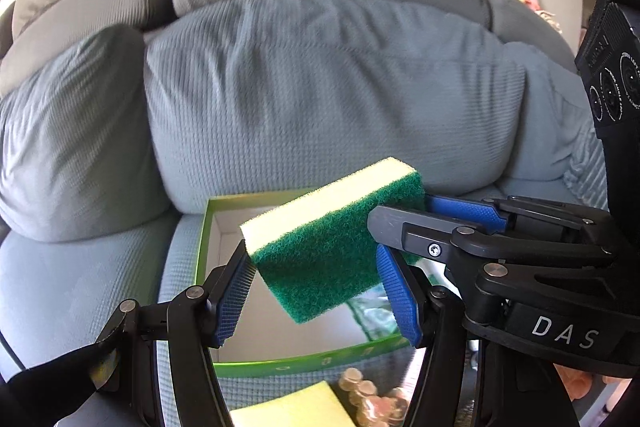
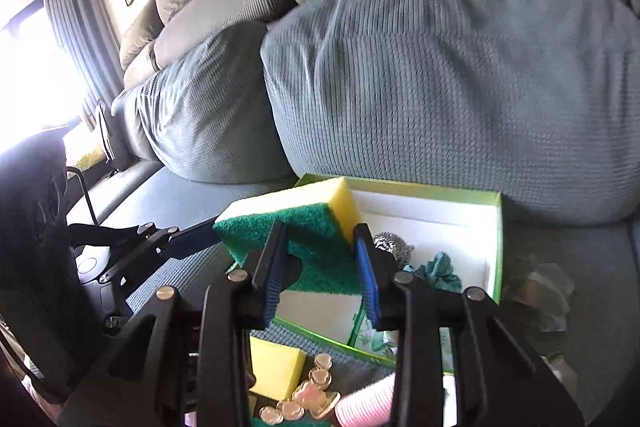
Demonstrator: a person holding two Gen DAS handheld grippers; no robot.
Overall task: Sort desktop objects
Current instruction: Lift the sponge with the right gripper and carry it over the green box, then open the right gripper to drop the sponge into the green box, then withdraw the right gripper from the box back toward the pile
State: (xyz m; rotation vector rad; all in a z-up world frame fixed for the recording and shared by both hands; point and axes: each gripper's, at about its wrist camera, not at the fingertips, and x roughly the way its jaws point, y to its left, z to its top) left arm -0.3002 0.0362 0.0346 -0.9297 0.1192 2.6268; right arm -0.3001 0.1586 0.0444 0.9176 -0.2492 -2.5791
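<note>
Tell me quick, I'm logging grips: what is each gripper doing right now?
Left gripper: closed on the sponge.
Right gripper: closed on the same sponge, above the green box.

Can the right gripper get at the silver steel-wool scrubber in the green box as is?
Probably not yet. The right gripper is shut on the green-and-yellow sponge, shared with the left gripper. The silver steel-wool scrubber lies uncovered in the green box; jaws must empty first.

Box [image 2: 496, 227] left half clear; steel scourer [image 2: 390, 245], cloth [image 2: 436, 269] crowd right.
</note>
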